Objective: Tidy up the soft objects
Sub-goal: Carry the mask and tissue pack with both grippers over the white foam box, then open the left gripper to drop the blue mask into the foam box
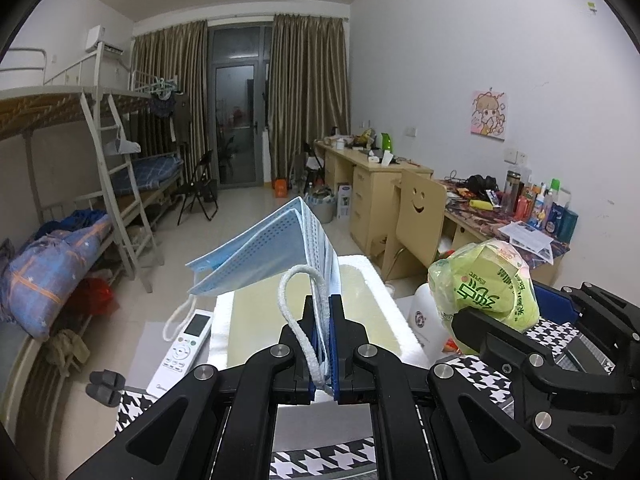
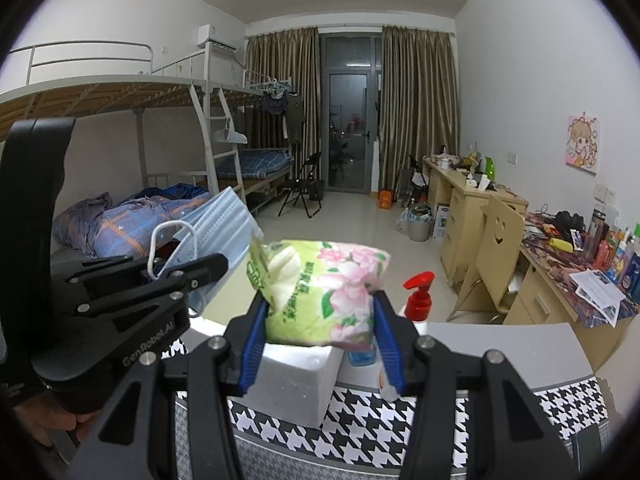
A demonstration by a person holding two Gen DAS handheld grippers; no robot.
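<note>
Closest to the lens, the left hand-held gripper (image 1: 326, 344) is clamped on a folded blue face mask (image 1: 264, 252), which sticks up toward 12 o'clock with its ear loop (image 1: 298, 320) dangling over the fingers. Over at 3 o'clock, the right hand-held gripper (image 2: 320, 336) is pinched around a green floral tissue pack (image 2: 320, 288), long axis running side to side between the blue pads (image 2: 252, 344). Both are lifted above the white foam box (image 1: 360, 300), which sits on the houndstooth surface (image 2: 400, 408). I'd guess the box is the drop spot, directly ahead and below; the mask looks nearer its opening. A remote (image 1: 182, 354) lies at 9 o'clock, and a red pump bottle (image 2: 418, 300) behind the box.
</note>
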